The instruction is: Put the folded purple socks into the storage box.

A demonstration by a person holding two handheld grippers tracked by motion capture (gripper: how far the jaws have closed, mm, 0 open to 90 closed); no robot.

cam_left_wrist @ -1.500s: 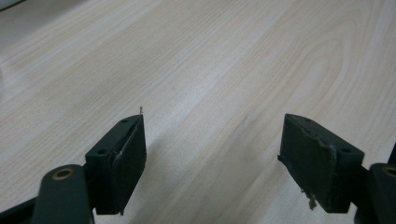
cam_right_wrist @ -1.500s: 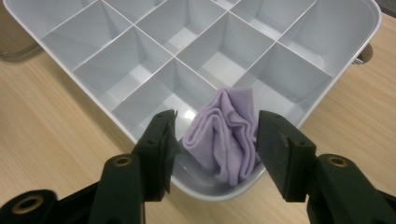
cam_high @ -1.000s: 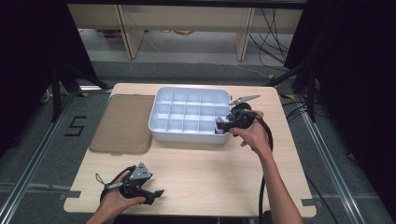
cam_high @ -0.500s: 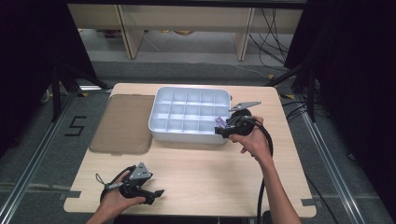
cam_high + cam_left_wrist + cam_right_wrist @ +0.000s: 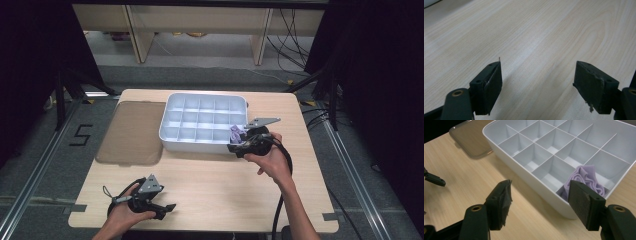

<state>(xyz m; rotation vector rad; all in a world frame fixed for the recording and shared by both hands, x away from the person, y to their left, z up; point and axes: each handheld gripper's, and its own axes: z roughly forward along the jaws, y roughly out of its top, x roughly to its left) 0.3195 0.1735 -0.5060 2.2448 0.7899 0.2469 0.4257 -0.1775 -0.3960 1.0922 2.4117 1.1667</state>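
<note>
Right gripper, jaws spread and just been opening with nothing between them, sits at lower centre of its view just outside the white compartment tray; the lilac cloth lies bunched in the tray's near corner cell, released. Left gripper, jaws apart and empty, rests at lower left of the high view. A brown lid lies left of the tray, obstructing nothing.

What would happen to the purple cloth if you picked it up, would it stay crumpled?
The purple cloth lies bunched in soft folds in a corner compartment of the white tray, so it is probably floppy and would likely droop and unfold. It looks thin, so likely light.
</note>
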